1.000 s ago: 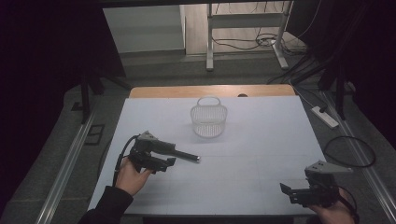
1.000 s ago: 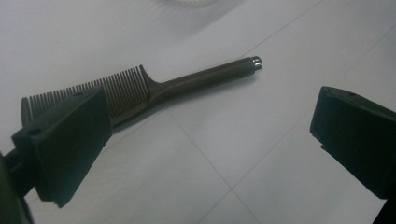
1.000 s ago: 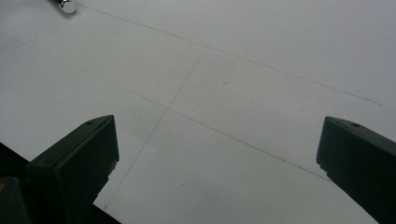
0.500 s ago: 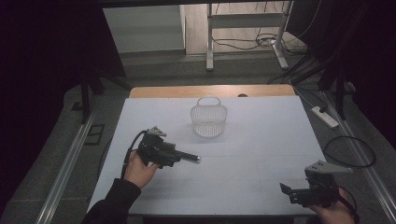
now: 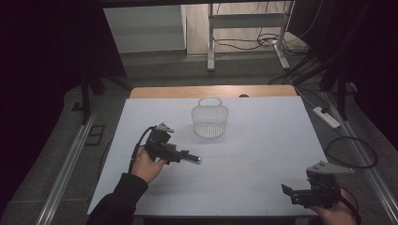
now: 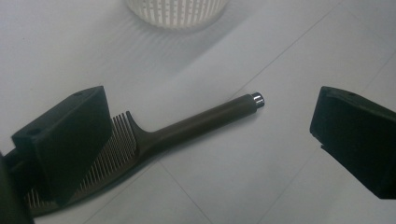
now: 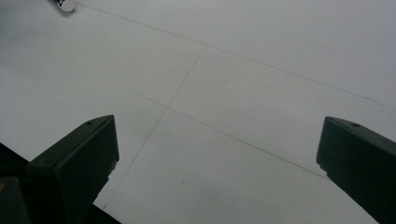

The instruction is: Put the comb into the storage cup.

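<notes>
On the white table [image 5: 263, 154] I count one comb [image 6: 154, 140], one white basket [image 5: 210, 121] and my two grippers. The comb is dark, lying flat on the sheet left of centre, with its silver-capped handle end pointing towards the middle and its teeth under my left gripper [image 5: 180, 156]. In the left gripper view that gripper's jaws stand spread wide, one over the teeth, the other well clear beyond the handle tip; I cannot tell whether it touches the comb. The basket stands upright just beyond the comb, apart from it, toward the far wooden edge. My right gripper [image 5: 287, 191] sits at the near right corner, close to the table's front edge, jaws spread over bare sheet. Between the two grippers I see open white surface.
</notes>
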{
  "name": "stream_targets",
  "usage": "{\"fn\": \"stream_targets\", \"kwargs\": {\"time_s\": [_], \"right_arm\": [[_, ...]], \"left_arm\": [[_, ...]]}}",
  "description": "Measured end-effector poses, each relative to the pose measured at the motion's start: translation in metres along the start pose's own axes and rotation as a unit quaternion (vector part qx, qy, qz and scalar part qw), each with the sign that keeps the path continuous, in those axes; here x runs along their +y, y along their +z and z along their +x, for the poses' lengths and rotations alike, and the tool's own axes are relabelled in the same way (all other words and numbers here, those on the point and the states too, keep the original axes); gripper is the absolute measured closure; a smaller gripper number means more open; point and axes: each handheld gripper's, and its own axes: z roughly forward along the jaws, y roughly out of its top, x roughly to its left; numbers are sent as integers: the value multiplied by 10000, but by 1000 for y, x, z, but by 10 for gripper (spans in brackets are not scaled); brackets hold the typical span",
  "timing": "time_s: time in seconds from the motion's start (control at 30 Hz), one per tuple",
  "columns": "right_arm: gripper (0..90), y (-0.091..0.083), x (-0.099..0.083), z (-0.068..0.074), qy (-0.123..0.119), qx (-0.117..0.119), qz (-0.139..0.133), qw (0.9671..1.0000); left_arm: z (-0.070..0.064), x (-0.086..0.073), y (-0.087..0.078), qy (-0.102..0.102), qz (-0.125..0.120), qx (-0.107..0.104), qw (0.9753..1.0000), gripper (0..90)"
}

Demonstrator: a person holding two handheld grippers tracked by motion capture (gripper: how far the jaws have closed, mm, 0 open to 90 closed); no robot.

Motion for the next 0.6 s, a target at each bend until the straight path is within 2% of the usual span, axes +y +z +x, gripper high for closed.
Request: {"fn": "stream_targets", "kwargs": {"time_s": [0.37, 0.6], "right_arm": [[0, 0, 0, 0, 8, 0, 10, 10000], [0, 0, 0, 0, 5, 1, 8, 10000]], "left_arm": [[-2, 16, 14, 69, 59, 105, 9999, 0], [-2, 23, 22, 82, 122, 41, 9999, 0]]}}
